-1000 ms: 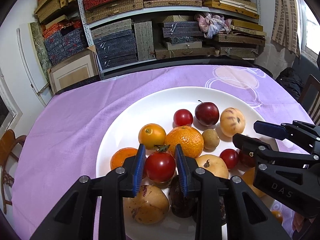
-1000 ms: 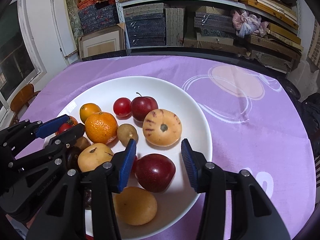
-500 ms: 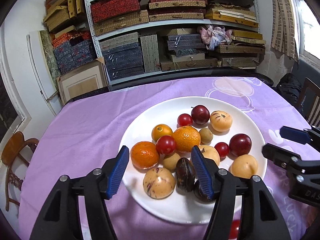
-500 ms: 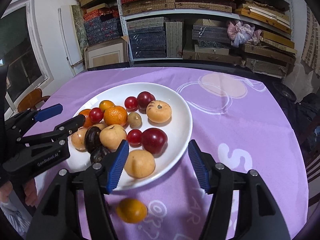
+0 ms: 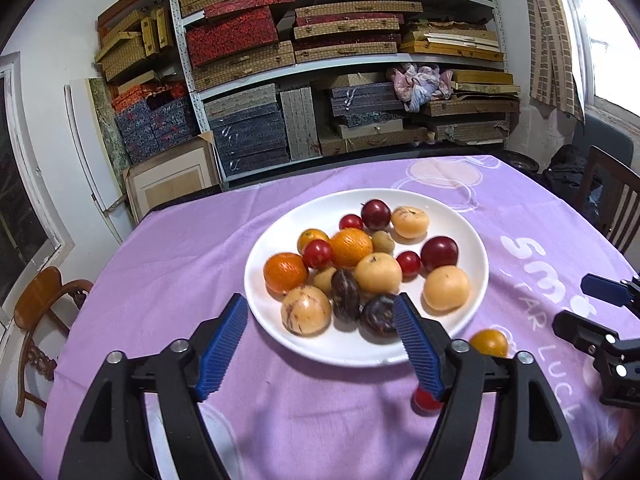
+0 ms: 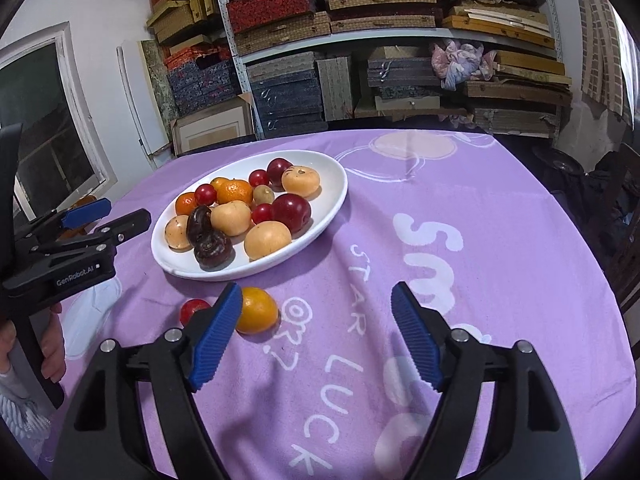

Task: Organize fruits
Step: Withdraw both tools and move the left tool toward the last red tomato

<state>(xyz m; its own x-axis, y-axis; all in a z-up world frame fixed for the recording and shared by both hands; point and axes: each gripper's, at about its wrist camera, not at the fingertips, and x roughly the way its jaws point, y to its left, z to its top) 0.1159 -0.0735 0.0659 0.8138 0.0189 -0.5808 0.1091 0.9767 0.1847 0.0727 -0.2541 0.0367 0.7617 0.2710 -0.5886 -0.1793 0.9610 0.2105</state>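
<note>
A white plate (image 5: 472,248) (image 6: 332,188) on the purple tablecloth holds several fruits: oranges, red tomatoes, dark red plums, tan pears and dark passion fruits. An orange fruit (image 6: 258,310) (image 5: 489,343) and a small red tomato (image 6: 193,309) (image 5: 425,400) lie on the cloth in front of the plate. My left gripper (image 5: 322,346) is open and empty, near the plate's front edge. My right gripper (image 6: 316,336) is open and empty, over the cloth to the right of the loose orange fruit.
Shelves (image 5: 340,64) stacked with boxes stand behind the round table. Wooden chairs stand at the left (image 5: 40,312) and right (image 5: 612,200). The purple cloth (image 6: 460,208) has white lettering to the right of the plate.
Both grippers pulled back and up from the plate, with jaws open wider. The left gripper let go of the red tomato onto the plate.
</note>
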